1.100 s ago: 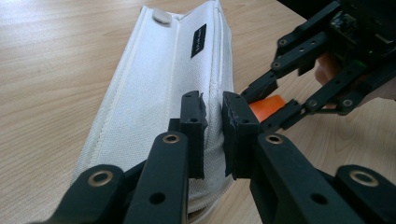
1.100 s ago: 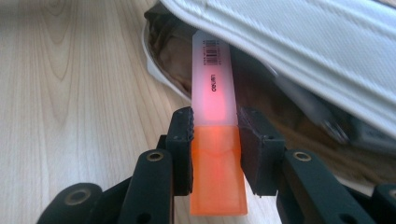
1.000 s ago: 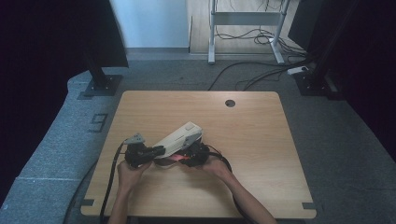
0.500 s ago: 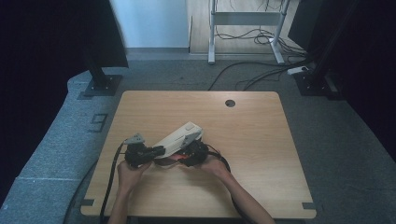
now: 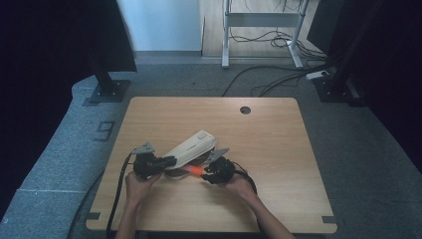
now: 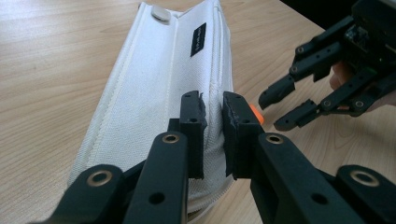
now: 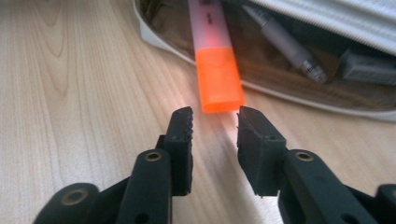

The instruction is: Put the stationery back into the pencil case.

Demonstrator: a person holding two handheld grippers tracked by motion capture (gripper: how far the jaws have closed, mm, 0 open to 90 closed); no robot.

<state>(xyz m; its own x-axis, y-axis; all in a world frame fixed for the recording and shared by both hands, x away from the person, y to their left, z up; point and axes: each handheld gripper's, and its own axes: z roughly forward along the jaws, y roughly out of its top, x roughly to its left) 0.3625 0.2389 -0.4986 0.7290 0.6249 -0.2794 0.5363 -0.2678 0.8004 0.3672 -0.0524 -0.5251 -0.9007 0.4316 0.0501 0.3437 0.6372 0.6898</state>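
Observation:
A white fabric pencil case [image 5: 191, 146] lies at an angle on the wooden table [image 5: 268, 139], its long side lifted open. My left gripper [image 5: 166, 162] is shut on the case's zip edge [image 6: 215, 116] and holds it up. An orange highlighter [image 7: 218, 77] pokes cap-first out of the opening, beside a grey pen [image 7: 285, 44] inside. The highlighter [image 5: 194, 171] lies between the two grippers. My right gripper [image 7: 215, 126] stands open just short of the orange cap, touching nothing. From the left gripper view, the right gripper [image 6: 275, 112] is open beside the orange tip [image 6: 256, 114].
A round cable hole [image 5: 245, 110] sits near the table's far edge. Black cables trail from both grippers toward the front edge. Dark stands and floor cables lie beyond the table. Bare wood spreads to the right and back.

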